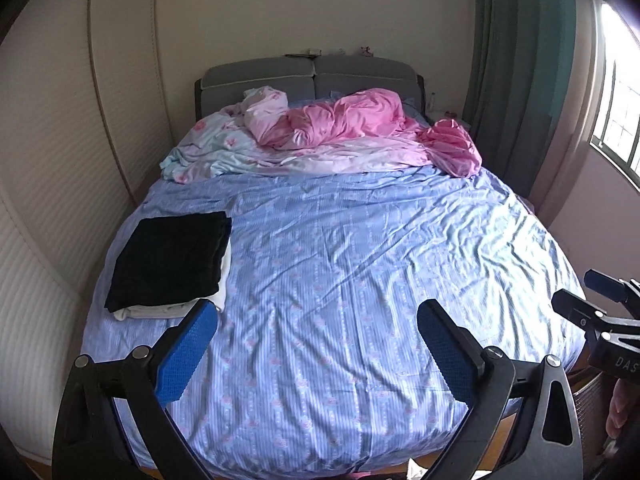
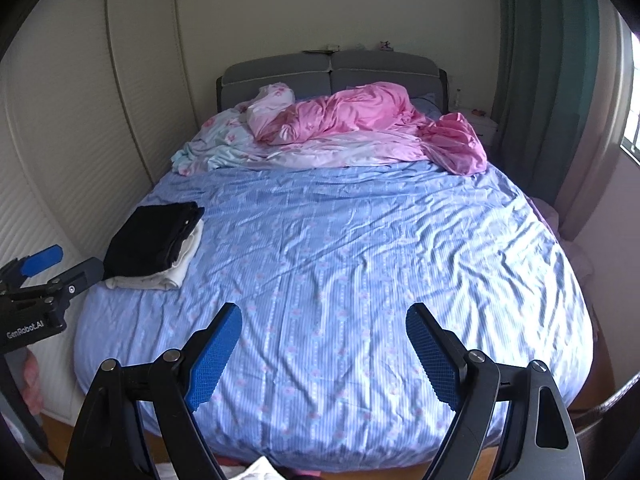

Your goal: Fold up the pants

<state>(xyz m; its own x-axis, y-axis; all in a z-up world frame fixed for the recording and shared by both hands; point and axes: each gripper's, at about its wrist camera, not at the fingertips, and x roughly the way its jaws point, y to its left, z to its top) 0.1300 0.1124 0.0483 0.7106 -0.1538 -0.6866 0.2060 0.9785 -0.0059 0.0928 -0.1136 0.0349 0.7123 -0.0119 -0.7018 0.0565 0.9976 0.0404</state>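
Folded black pants (image 1: 170,259) lie on top of a folded white garment (image 1: 168,310) at the left side of the blue bed (image 1: 340,260). The stack also shows in the right wrist view (image 2: 154,242). My left gripper (image 1: 318,322) is open and empty, held above the foot of the bed, just right of the stack. My right gripper (image 2: 324,326) is open and empty over the foot of the bed. The right gripper shows at the right edge of the left wrist view (image 1: 592,296), and the left gripper shows at the left edge of the right wrist view (image 2: 60,266).
Crumpled pink bedding (image 1: 352,120) and a pale floral sheet (image 1: 208,148) lie at the head of the bed by the grey headboard (image 1: 312,76). A white wardrobe (image 1: 60,160) stands left. Green curtains (image 1: 516,80) and a window (image 1: 616,120) are right.
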